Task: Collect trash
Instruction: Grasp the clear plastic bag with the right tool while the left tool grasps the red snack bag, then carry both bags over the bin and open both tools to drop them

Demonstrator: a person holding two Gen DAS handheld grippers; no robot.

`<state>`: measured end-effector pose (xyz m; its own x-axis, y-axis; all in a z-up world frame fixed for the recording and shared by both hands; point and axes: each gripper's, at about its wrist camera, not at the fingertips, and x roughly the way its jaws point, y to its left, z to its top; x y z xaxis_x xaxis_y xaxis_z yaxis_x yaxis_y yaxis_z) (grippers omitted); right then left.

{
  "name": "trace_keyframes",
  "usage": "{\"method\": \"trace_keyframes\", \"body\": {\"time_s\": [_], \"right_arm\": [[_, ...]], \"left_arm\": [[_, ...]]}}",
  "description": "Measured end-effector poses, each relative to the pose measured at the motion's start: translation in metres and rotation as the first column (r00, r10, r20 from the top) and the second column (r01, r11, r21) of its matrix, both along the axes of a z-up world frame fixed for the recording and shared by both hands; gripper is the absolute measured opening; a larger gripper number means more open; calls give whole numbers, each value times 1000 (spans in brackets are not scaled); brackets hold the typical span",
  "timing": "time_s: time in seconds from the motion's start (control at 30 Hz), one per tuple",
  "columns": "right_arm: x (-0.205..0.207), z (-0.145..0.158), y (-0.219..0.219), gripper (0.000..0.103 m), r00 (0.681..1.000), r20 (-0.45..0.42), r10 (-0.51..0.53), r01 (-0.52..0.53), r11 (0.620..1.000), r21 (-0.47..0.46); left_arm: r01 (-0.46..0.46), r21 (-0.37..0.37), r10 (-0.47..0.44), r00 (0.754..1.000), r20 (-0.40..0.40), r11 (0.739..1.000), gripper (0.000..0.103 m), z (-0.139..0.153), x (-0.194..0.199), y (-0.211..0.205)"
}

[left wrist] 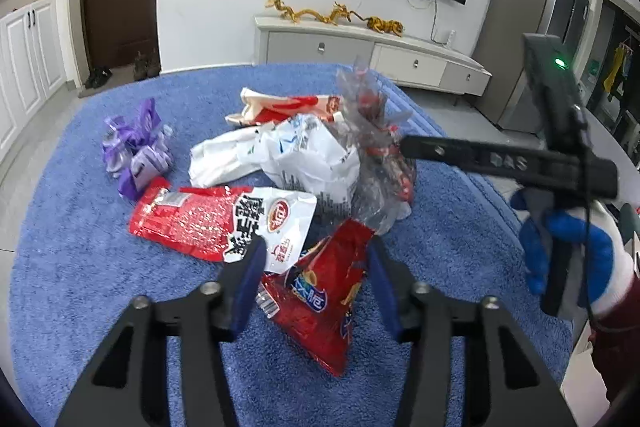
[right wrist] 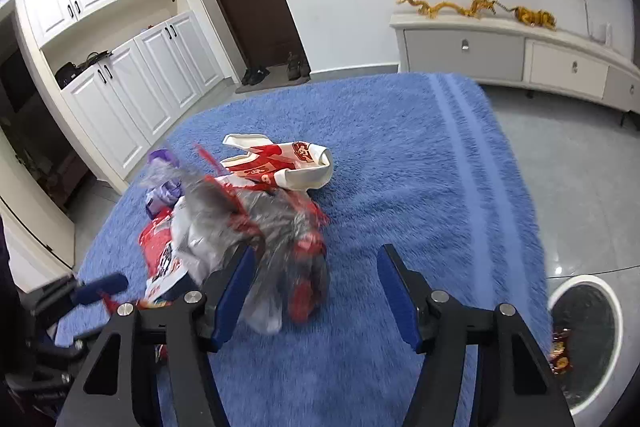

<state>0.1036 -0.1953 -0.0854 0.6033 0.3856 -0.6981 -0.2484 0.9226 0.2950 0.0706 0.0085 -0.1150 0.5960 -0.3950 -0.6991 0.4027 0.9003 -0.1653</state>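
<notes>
Blue rug on grey tile, TV cabinet far, bare rug right. Wrappers heaped mid-rug, bin off near-right edge. Left gripper half-open astride red packet; right gripper half-open, clear bag between, unpinched.

Black two-finger grippers, left and right, with blue pads and silver screws on angular black linkages. On one black body, a green light. White glove with blue fingers, dark red sleeve, thin black cable.
</notes>
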Motion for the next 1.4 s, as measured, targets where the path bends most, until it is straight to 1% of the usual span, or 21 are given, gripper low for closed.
{"method": "trace_keyframes", "body": {"time_s": [0.07, 0.1, 0.13, 0.17, 0.27, 0.4, 0.5, 0.77, 0.93, 1.07, 1.1, 1.23, 1.27, 1.33, 1.4], "right_arm": [[7, -5, 3, 38, 1000, -19, 17, -17, 1000, 9], [8, -7, 4, 35, 999, -26, 26, -26, 1000, 10], [7, -8, 4, 24, 999, -29, 35, -35, 999, 13], [6, -7, 4, 16, 999, -27, 39, -38, 999, 15], [-6, 1, 5, 14, 999, 5, 46, -46, 999, -5], [-32, 25, 4, 13, 996, 80, 46, -40, 997, -65], [-51, 45, -1, 13, 991, 131, 35, -24, 996, -85], [-95, 89, -20, 13, 972, 234, 0, 15, 998, -61], [-117, 105, -33, 13, 960, 280, -21, 36, 998, -46], [-130, 108, -66, 13, 951, 297, -90, 100, 995, -20], [-132, 106, -75, 13, 949, 297, -109, 119, 993, -14], [-139, 96, -128, 13, 934, 285, -213, 221, 975, 7], [-141, 90, -148, 13, 926, 278, -253, 263, 965, 5], [-144, 82, -174, 13, 915, 269, -301, 315, 949, -8], [-147, 67, -209, 13, 897, 246, -366, 384, 923, -28]], "left_arm": [[15, -11, -15, 1000, -16, 1000, 31, -2, 0, 0], [17, -12, -17, 1000, -19, 1000, 29, -2, 0, -2], [18, -13, -19, 1000, -17, 1000, 24, -2, -1, -2], [21, -16, -21, 1000, -15, 1000, 19, -1, -3, -1], [25, -40, -26, 1000, -16, 999, 14, 4, -10, 1], [23, -65, -23, 1000, 9, 998, 13, 16, -22, 4], [22, -82, -20, 999, 32, 996, 12, 28, -32, 6], [6, -113, 4, 996, 88, 994, 12, 61, -55, 15], [12, -114, 2, 993, 120, 993, 12, 80, -63, 12], [63, -90, -50, 989, 139, 994, 12, 95, -56, -17], [87, -83, -75, 987, 139, 993, 12, 98, -52, -31], [194, -60, -185, 975, 122, 979, 12, 102, -37, -98], [211, -56, -203, 972, 117, 976, 12, 101, -34, -110], [267, -41, -263, 960, 98, 963, 12, 97, -24, -156], [314, -33, -311, 948, 70, 949, 12, 90, -14, -198]]}}
